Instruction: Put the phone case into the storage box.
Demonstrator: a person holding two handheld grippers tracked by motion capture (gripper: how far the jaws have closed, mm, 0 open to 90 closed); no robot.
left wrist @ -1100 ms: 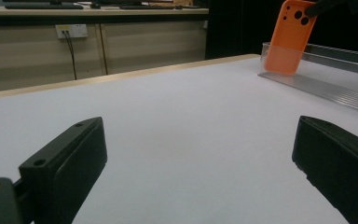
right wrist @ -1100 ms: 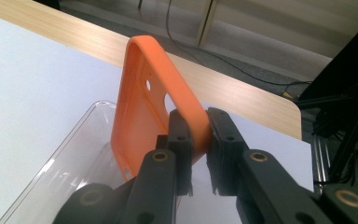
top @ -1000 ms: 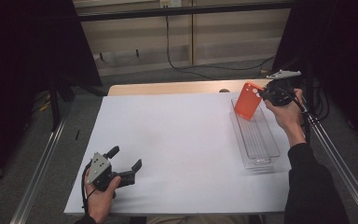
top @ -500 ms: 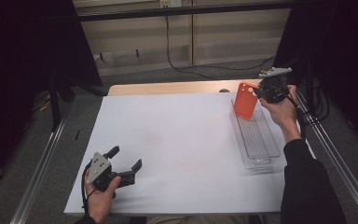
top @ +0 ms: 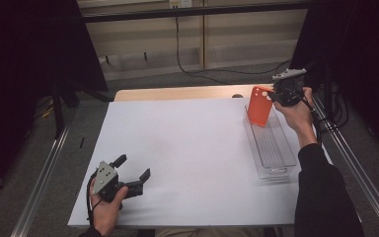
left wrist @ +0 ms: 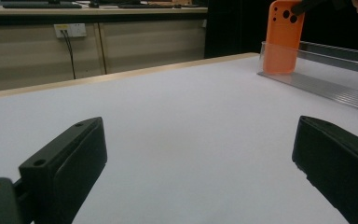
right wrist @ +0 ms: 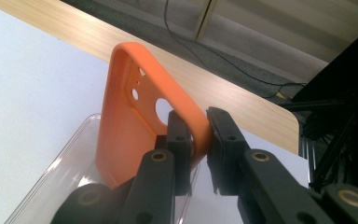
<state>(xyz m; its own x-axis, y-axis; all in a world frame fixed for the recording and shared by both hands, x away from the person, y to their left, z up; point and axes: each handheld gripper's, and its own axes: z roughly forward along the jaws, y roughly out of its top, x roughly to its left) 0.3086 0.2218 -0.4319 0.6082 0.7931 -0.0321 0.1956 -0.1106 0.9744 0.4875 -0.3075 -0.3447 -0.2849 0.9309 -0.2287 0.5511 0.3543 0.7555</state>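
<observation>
High view, lower left of the frame: the left gripper [top: 134, 173] rests low over the white table [top: 187, 158] with its fingers spread wide and nothing between them; in the left gripper view the same two black, blocky fingers [left wrist: 65, 163] stand apart at the bottom corners, matt and hard-edged, over a smooth, paper-white surface; towards the upper right of the high view the right gripper [top: 272, 96] pinches the top edge of an orange phone case [top: 259, 106], its fingers shut tight on the rim beside the camera cut-outs, as the right gripper view shows [right wrist: 198, 140]; the case [right wrist: 135, 126] looks like soft, matt silicone, a thin shell with rounded corners and round holes, held upright with its lower end dipped into the far end of a long clear plastic tray [top: 271, 148] at the right of the frame; the tray is glossy, see-through and ribbed along its floor; the step in hand reads as setting the case into the tray; the next move likely calls for lowering or tipping it flat on the ribbed floor, then parting the fingers without dragging the light tray along.
</observation>
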